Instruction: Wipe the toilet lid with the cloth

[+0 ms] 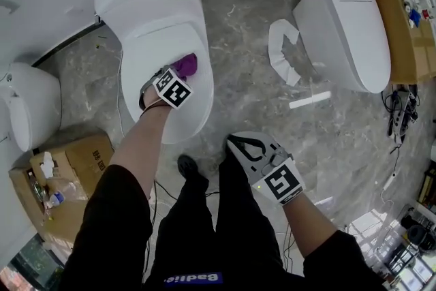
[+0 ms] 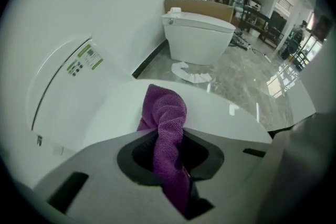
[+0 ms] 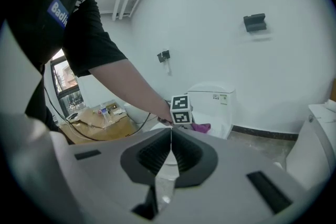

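A purple cloth [image 1: 186,65] lies bunched on the closed white toilet lid [image 1: 153,48] at the upper left of the head view. My left gripper [image 1: 178,75] is shut on the cloth, which runs up between the jaws and rests on the lid [image 2: 220,113] in the left gripper view, cloth [image 2: 167,128]. My right gripper [image 1: 238,143] hangs over the floor in front of the toilet, jaws together with nothing in them. In the right gripper view the right gripper [image 3: 170,136] points at the toilet [image 3: 212,105] and the cloth [image 3: 201,127].
A second white toilet [image 1: 347,27] stands at the upper right with a white seat piece [image 1: 281,51] on the marble floor beside it. A third toilet [image 1: 24,105] and a cardboard box [image 1: 68,170] sit at the left. Cables and clutter line the right edge.
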{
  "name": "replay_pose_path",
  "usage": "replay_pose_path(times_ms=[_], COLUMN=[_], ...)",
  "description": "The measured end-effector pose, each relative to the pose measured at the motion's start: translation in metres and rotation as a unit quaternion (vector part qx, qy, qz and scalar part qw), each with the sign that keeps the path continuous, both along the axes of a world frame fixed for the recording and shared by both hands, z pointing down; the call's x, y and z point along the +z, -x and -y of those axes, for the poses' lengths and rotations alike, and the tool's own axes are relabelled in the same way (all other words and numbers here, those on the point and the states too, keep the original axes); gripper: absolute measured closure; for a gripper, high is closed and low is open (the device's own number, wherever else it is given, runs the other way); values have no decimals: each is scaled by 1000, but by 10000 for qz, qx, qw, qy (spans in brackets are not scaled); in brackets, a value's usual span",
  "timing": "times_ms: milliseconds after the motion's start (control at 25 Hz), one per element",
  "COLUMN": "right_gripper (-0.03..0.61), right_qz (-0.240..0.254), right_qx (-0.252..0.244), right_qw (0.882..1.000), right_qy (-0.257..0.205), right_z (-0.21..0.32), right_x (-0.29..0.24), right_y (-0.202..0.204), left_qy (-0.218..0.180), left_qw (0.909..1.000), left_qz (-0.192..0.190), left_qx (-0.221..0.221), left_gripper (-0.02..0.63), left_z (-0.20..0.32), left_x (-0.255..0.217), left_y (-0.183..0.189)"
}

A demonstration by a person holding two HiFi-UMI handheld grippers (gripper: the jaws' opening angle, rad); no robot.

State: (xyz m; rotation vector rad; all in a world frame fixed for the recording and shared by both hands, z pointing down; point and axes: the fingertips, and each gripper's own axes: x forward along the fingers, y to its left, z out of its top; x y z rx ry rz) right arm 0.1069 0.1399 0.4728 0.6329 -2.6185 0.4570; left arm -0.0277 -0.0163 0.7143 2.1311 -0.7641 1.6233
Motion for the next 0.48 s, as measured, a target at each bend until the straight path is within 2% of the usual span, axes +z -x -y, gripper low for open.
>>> replay_pose_path(times_ms=[200, 320, 400, 480], right_gripper=[549, 549, 549, 549], right_qz=[3, 29, 86, 151], right_qx=[-52, -71, -159, -260], right_qw=[10000, 9999, 9998, 9995], right_qy=[38, 130, 124, 65], right_z=[-15, -26, -37, -46], right_x=[-8, -8, -13, -21], right_y=[58, 89, 107, 116], left_qy=[-12, 35, 73, 93], left_qw=[9984, 9962, 9948, 9941], left_qz=[248, 368, 418, 429], left_qx=[-517, -786, -925, -992], left_gripper=[533, 532, 532, 532], left_z=[-25, -46, -58, -65], left_x=[-1, 3, 5, 5], left_y=[114, 169, 190, 195])
